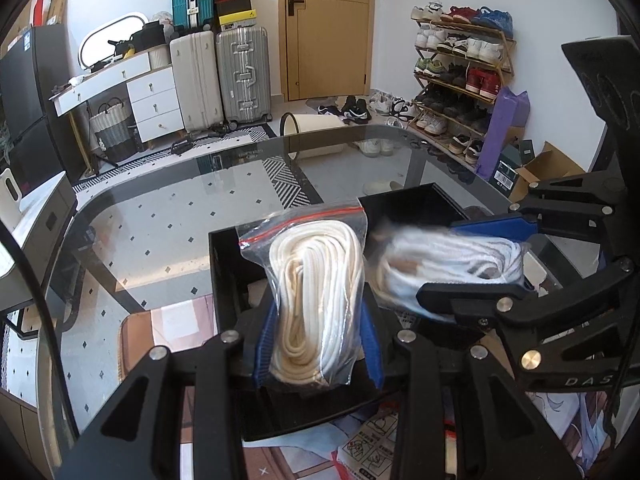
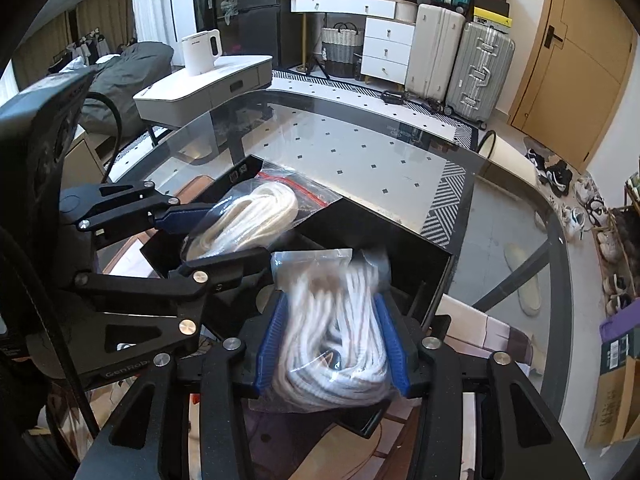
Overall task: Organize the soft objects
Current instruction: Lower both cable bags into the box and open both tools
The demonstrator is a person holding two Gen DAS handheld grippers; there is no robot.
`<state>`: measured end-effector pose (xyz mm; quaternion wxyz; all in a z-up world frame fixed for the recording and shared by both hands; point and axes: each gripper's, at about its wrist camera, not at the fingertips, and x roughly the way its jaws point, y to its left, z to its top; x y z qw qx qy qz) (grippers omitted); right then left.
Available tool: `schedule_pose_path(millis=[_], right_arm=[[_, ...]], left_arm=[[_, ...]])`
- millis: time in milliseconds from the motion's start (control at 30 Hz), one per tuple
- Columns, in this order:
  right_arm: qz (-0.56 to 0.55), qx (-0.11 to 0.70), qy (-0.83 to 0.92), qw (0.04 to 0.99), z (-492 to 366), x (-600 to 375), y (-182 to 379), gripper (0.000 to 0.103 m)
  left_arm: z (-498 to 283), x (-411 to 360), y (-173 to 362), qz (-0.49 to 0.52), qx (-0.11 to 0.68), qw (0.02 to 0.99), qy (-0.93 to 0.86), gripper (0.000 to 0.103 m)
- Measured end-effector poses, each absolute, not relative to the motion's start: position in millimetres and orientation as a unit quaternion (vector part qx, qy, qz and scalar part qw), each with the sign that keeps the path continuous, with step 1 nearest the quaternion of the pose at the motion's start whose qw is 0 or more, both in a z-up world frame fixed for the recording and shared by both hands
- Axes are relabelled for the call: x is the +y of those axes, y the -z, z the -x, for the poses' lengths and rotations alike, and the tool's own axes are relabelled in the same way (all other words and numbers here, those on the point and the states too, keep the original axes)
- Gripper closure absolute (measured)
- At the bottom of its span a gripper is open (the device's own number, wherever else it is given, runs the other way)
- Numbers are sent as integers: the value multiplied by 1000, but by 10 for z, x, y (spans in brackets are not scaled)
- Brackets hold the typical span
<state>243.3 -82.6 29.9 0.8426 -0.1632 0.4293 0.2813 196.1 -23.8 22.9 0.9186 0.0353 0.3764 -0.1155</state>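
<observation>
Step in hand, by judgement: lowering two bagged rope bundles into black open box [image 1: 224,264] on glass table [image 1: 168,216].

Left gripper [image 1: 318,338]: blue pads clamped on cream rope bundle in red-seal zip bag [image 1: 316,292], bag upright, red seal at top, held above the box's left part. Same bundle seen from right wrist view [image 2: 244,216], pinched between the left jaws.

Right gripper [image 2: 334,344]: blue pads either side of white rope bundle in clear bag [image 2: 336,332], pads appearing to press its flanks; bag blurred, so firmness of grip uncertain. Held above the box's right part, just beside the cream bundle, not visibly touching it.

Whether either bag rests on the box floor: cannot tell, floor hidden under the bags.

Next move, judged: continue down until bags seat side by side inside the walls, then part jaws and withdraw upward without dragging the slippery plastic. Risk: upright bag toppling over the rim on release.

Count:
- rope bundles in bags: 2 (1 cream, 1 white)
- boxes: 1
- grippers: 2
- loose soft items elsewhere on table: none seen
</observation>
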Motion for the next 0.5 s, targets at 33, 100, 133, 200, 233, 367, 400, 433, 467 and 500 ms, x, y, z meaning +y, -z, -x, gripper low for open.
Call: schedule_pose_path(millis=[33,100,133,200,233,367,400,433,467,500], right_arm=[[164,426,-280,845,-2428,-828,-314,51],[164,418,-283,848,-2402,-855,-346,39],[161,415,-282,850,-2382,-883,-363,33],[154,409,-279,855,-2347,-937,-399,30],[152,407,-276,857,-2322,-968,-410,28],[141,399,-267,866,-2216,-1082,-473,18],[138,396,-265,868,-2177,-1101,-492,17],[134,394,-265,870,-2140,-1118,-511,15],[129,391,-265,872,-2101,-1144,-529,11],[123,389,-264,874,-2060,-1174,-546,8]], left_arm=[[-1954,-234,-235,-35,376,919,114,66],[-1937,-225,-260,-31,374,920,116,62],[-1924,-228,-279,-31,373,920,113,55],[-1895,-208,-308,-33,368,923,110,43],[-1889,-218,-330,-34,365,924,110,42],[-1828,-174,-414,-26,360,926,111,21],[-1800,-159,-442,-24,354,929,106,14],[-1770,-145,-459,-22,350,931,103,11],[-1741,-131,-478,-18,347,932,104,10],[-1707,-115,-491,-14,345,932,105,6]])
